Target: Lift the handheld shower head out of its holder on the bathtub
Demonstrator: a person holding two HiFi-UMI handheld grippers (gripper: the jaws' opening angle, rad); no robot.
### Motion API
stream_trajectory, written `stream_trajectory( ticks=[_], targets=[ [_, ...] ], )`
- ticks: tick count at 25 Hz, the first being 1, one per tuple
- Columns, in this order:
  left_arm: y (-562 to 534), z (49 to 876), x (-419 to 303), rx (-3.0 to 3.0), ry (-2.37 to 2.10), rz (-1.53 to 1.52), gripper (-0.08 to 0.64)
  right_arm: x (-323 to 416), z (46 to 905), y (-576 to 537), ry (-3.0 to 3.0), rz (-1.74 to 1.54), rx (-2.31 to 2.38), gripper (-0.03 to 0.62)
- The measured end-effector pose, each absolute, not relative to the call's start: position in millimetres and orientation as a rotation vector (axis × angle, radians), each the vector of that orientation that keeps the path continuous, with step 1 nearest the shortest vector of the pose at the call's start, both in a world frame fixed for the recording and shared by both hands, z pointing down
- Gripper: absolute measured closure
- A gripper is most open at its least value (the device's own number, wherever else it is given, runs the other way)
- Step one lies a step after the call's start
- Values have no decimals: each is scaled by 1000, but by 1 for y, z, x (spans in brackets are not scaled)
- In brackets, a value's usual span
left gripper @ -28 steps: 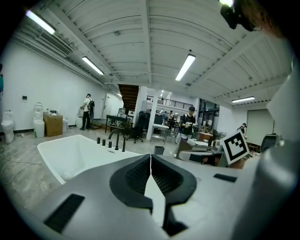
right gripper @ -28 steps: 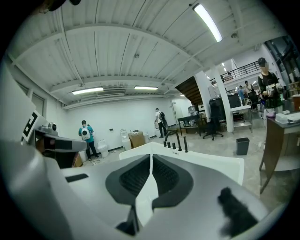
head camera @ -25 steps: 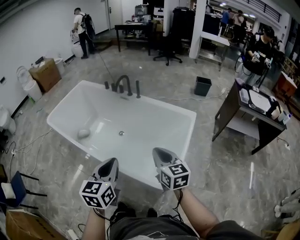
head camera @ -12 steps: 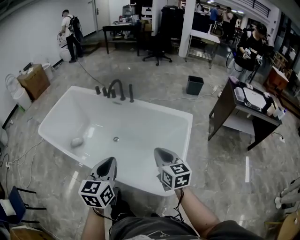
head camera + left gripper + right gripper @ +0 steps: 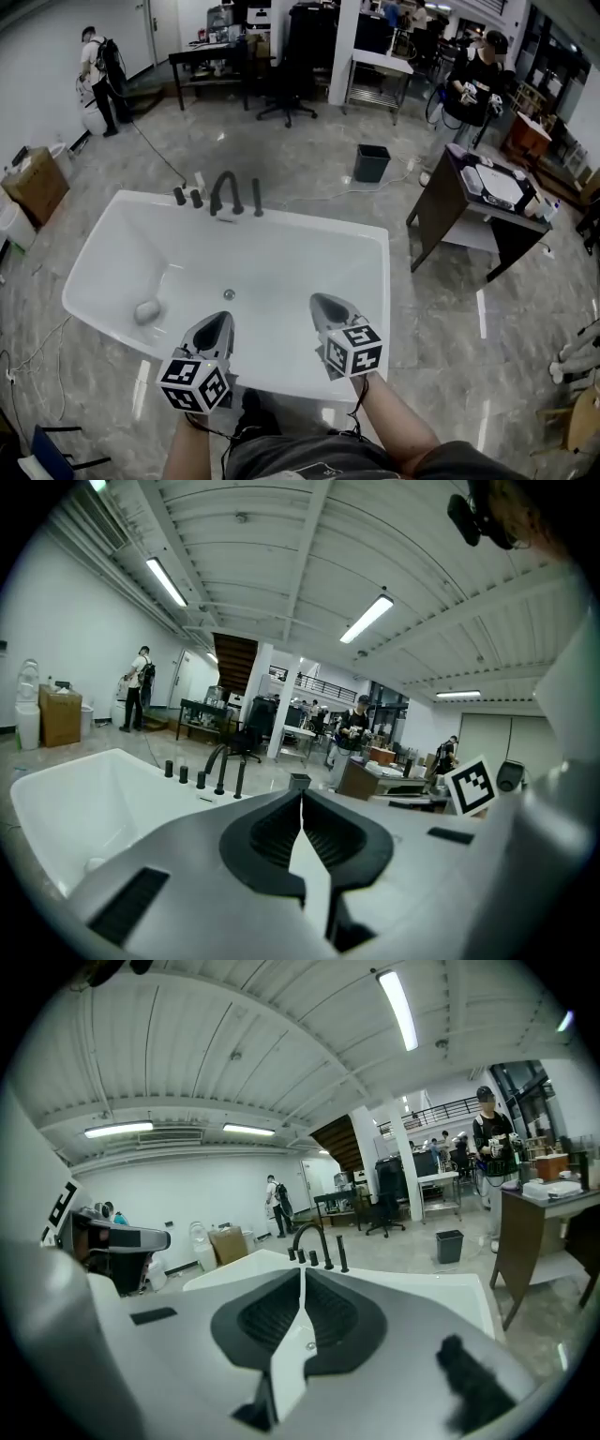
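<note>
Head view: left hand-held gripper point(image 5: 217, 324), right hand-held gripper point(image 5: 325, 303), both pressed together, above bathtub rim point(image 5: 281, 380).

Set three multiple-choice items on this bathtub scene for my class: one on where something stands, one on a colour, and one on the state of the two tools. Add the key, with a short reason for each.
1. Where do the dark tap fittings stand?
A. on the far rim of the bathtub
B. on its near rim
C. on the floor

2. What colour is the bathtub?
A. black
B. white
C. green

3. How are the left tool and the right tool?
A. both shut, with nothing between the jaws
B. both wide open
C. both shut on a towel

Key:
1 A: in the head view the fittings rise from the rim on the far side of the basin.
2 B: the basin and rim show white in every view.
3 A: each gripper view shows its jaws closed together and holding nothing.
</note>
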State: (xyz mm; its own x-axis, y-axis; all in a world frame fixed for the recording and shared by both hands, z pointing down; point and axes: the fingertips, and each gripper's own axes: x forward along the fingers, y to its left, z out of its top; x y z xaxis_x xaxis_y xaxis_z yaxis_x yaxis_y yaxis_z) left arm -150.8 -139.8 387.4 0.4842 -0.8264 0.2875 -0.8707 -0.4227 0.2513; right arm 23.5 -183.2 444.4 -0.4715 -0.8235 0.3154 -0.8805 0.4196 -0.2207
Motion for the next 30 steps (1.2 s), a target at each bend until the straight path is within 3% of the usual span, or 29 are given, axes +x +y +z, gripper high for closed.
stream_trajectory(
  ticks=[15, 30],
  targets=[
    [-263, 379, -230, 2486, -1227, 161, 543, -40, 420, -269, -2387, 492, 1748, 565],
    [-394, 427, -255, 2515, -1178, 208, 543, -89, 466, -394, -2323, 488, 1794, 565]
  ],
)
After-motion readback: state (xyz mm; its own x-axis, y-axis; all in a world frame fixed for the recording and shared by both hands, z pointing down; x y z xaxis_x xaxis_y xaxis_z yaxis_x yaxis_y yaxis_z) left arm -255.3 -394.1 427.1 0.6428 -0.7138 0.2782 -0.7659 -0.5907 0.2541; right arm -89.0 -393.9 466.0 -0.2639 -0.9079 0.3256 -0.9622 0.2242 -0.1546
